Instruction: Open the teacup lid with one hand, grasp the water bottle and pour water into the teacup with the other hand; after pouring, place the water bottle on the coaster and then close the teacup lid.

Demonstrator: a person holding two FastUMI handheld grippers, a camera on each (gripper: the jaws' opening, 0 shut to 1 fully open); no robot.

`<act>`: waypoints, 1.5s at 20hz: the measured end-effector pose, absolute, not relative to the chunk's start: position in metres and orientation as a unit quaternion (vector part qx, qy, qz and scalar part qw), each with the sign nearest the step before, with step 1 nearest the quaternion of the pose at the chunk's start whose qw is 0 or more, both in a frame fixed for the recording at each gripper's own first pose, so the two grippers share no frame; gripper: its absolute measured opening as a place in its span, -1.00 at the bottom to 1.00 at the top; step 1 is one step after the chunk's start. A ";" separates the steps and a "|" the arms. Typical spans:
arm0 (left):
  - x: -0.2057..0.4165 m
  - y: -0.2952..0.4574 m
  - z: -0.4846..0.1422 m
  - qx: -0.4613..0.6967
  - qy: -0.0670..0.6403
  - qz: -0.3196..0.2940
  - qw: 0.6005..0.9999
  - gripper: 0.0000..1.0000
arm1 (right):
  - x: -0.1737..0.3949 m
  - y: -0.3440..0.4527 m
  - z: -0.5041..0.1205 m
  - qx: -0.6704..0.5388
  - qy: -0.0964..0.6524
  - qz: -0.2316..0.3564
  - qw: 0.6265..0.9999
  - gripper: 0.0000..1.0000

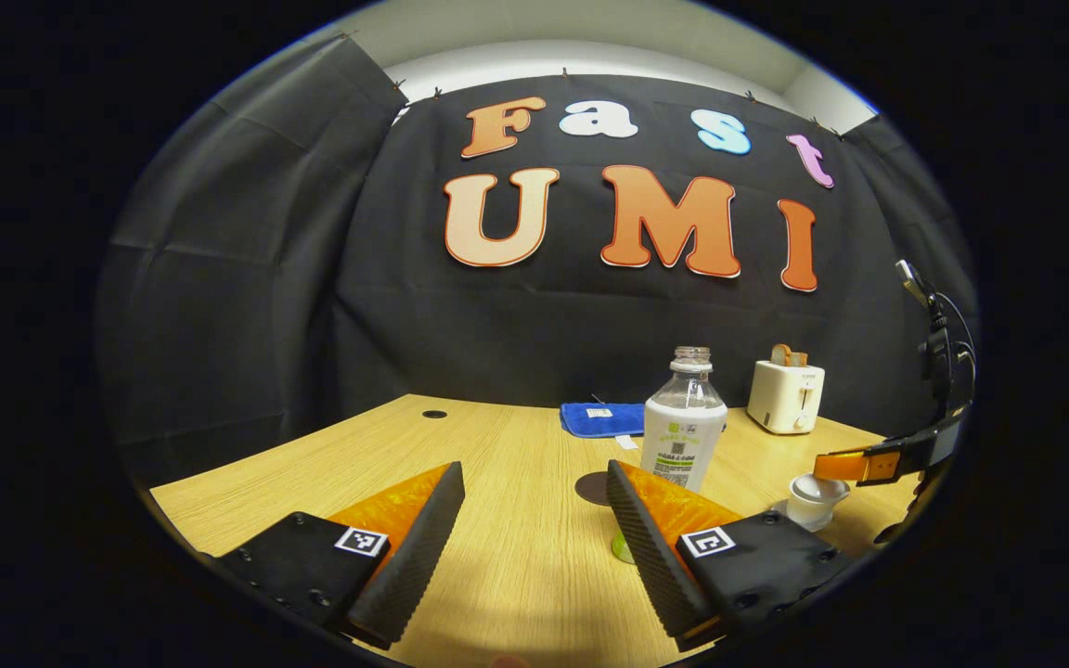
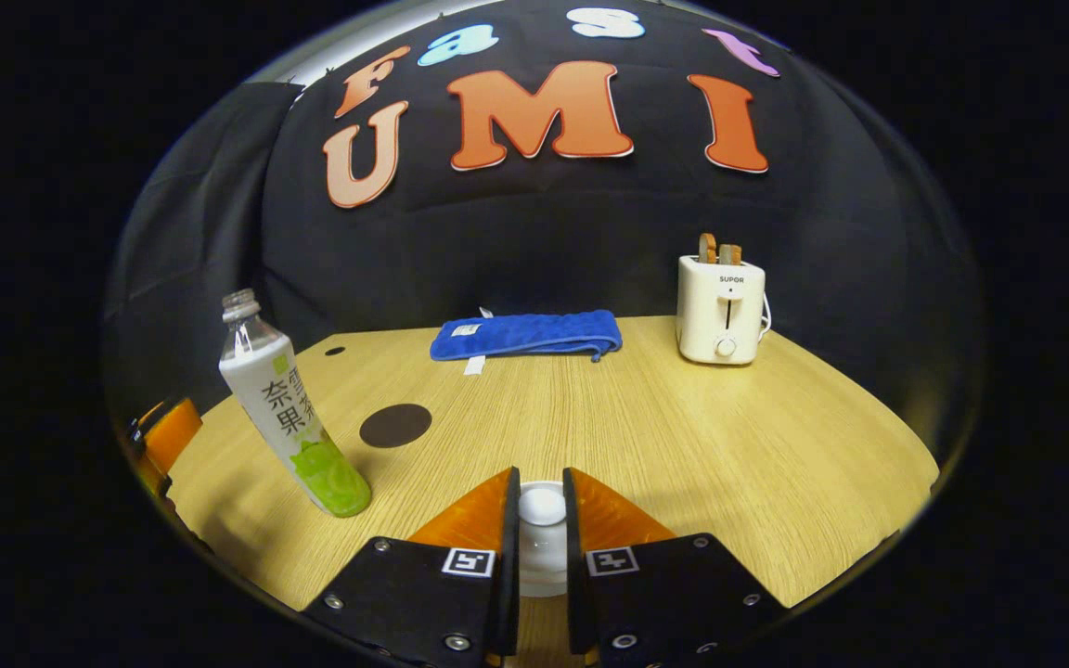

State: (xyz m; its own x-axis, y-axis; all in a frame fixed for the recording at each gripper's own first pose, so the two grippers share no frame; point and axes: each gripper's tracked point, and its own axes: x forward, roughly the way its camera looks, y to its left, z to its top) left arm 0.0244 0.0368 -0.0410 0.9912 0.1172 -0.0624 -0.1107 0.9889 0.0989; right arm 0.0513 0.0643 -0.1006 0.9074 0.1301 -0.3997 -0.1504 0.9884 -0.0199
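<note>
Light wood-grain table (image 2: pixel 683 436) inside a booth walled with black cloth. Landmark: the clear plastic water bottle with a white-and-green label (image 1: pixel 683 422), uncapped and upright near the middle of the table.

Left gripper (image 1: pixel 534 520): fingers spread wide, nothing between them, pointed toward the bottle from the near side, not touching it.

Dark round coaster (image 2: pixel 395 425): flat on the table just beside the bottle's base, bare.

Small white teacup with a knobbed lid (image 1: pixel 815 499): on the table to the bottle's right in the left gripper view, lid on the cup. Right gripper (image 2: pixel 541 520): fingers closed in to a narrow gap, one on each side of the round white lid knob (image 2: pixel 542 507). Actual contact on the knob cannot be told from these frames. The right gripper also appears at the right edge of the left gripper view, above the cup.

Folded blue cloth (image 2: pixel 527 334): behind the bottle, near the wall.

Cream toaster with two slices in its slots (image 2: pixel 722 306): behind and right of the bottle.
</note>
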 end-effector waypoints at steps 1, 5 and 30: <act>0.024 0.035 -0.039 0.049 0.031 0.054 0.997 0.98 | 0.053 0.060 -0.092 -0.024 0.194 0.069 0.978 -0.57; 0.023 0.022 -0.036 0.055 0.027 0.047 0.997 0.98 | 0.055 0.029 -0.072 -0.040 0.171 0.045 0.984 -0.58; 0.083 -0.067 -0.106 0.080 0.115 -0.008 0.990 0.97 | 0.071 -0.074 -0.089 -0.009 0.176 -0.018 0.984 -0.57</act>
State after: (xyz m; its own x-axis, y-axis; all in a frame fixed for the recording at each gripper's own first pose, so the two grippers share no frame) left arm 0.0832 -0.0671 -0.1055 0.9734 0.0019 -0.2290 0.0348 0.9871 0.1560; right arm 0.0711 -0.0743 -0.0893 0.9377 -0.0380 -0.3454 0.0317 0.9992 -0.0237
